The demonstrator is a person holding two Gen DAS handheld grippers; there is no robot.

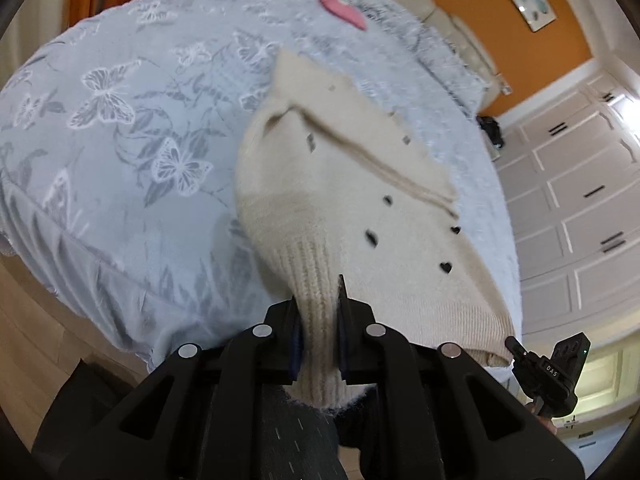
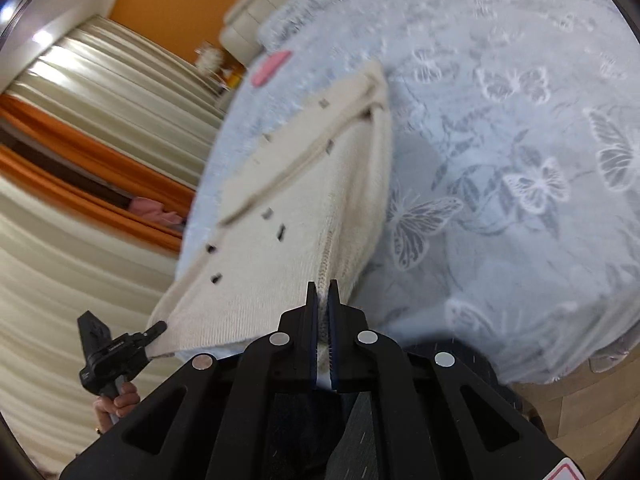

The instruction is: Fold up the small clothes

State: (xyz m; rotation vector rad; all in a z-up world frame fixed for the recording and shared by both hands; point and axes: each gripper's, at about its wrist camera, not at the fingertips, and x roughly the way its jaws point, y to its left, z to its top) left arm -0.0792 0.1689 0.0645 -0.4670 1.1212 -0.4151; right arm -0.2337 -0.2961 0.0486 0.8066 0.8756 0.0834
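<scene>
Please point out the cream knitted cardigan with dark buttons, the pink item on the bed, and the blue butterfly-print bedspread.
Cream knitted cardigan with dark buttons (image 1: 400, 216): left wrist view, front panel.
Pink item (image 1: 343, 11): left wrist view, its middle.
Blue butterfly-print bedspread (image 2: 500, 152): right wrist view, bare patch.

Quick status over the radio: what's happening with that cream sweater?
Left gripper and right gripper shut on sweater hem. Sweater partly lifted off bed. Pink item beyond, clear.

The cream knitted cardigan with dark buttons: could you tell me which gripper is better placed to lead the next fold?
Neither clearly. The left gripper clamps the cream knitted cardigan at a ribbed corner, the right gripper pinches the opposite hem corner. Both corners are lifted off the butterfly-patterned grey bedspread, so probably move them together.
</scene>
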